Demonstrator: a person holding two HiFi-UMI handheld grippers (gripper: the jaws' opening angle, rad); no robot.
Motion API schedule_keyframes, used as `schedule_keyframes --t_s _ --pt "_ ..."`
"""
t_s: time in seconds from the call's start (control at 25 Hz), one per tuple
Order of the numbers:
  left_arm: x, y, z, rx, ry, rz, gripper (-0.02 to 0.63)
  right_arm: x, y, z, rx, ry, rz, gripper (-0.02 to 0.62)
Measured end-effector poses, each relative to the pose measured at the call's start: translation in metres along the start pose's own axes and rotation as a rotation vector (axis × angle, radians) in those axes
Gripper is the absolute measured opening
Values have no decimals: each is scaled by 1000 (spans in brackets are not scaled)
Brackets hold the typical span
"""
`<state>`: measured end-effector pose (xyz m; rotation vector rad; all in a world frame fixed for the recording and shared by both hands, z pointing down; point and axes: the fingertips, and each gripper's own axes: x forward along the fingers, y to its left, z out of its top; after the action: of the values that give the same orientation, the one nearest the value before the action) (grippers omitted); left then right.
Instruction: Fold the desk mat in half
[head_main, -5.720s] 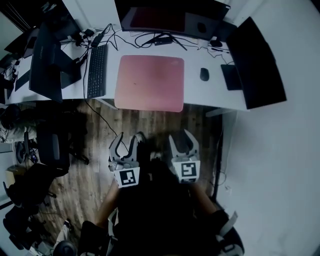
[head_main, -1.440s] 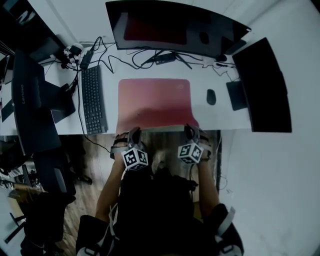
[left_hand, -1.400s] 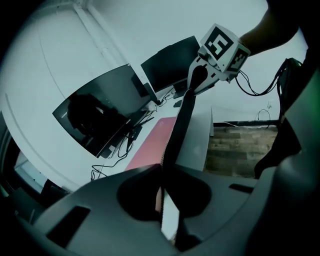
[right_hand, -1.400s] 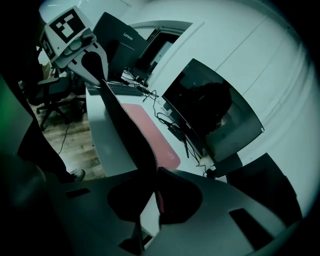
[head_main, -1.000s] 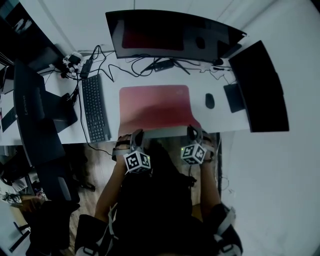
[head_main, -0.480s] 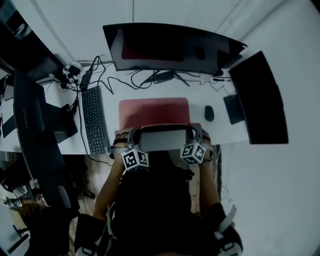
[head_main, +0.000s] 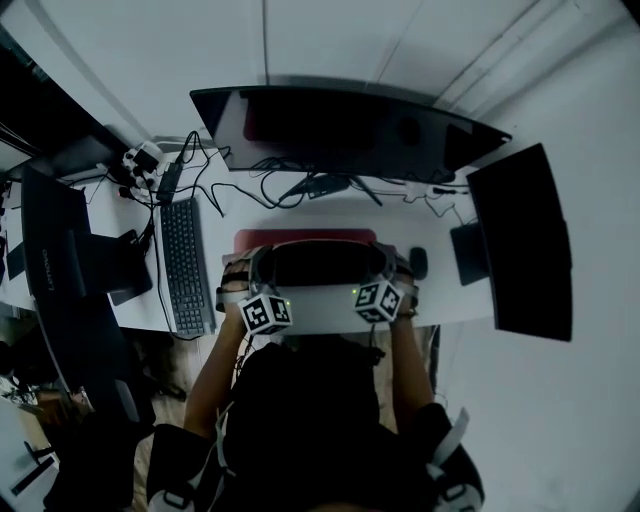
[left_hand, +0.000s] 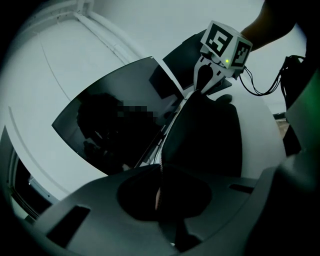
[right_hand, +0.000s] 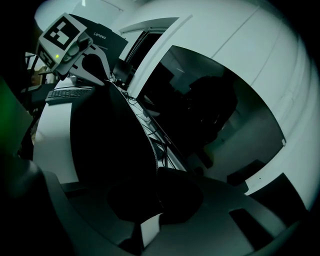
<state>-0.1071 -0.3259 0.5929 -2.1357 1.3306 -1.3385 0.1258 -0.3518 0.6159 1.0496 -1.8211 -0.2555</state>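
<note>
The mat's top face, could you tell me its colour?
Pinkish red mat, best in the head view.

A white worktop (head_main: 228, 212) runs across the middle of the frame. On it lie a black keyboard (head_main: 184, 266) at left, a desk mat (head_main: 300, 238) at centre with only a pink strip lying flat, a mouse (head_main: 418, 262) just right of it, and tangled cables (head_main: 285, 187) below a curved monitor (head_main: 340, 130).

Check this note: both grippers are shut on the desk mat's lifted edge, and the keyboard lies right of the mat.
Wrong side: the head view shows the keyboard left of the desk mat. The left gripper and right gripper are shut on its edge.
</note>
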Motion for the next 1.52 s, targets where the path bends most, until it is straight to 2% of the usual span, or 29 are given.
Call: schedule_keyframes --t_s 0.44,0.76,1.32,1.52 --pt "89 34 -10 -47 51 87 21 92 -30 26 -73 -36 6 23" --pt "142 38 -30 -54 87 173 23 153 -34 30 -148 -78 -83 23" --pt "197 20 -58 -70 156 137 25 209 -16 20 -132 -45 -51 23" --pt "207 22 -67 -98 198 140 80 220 -16 21 -124 -29 -59 61"
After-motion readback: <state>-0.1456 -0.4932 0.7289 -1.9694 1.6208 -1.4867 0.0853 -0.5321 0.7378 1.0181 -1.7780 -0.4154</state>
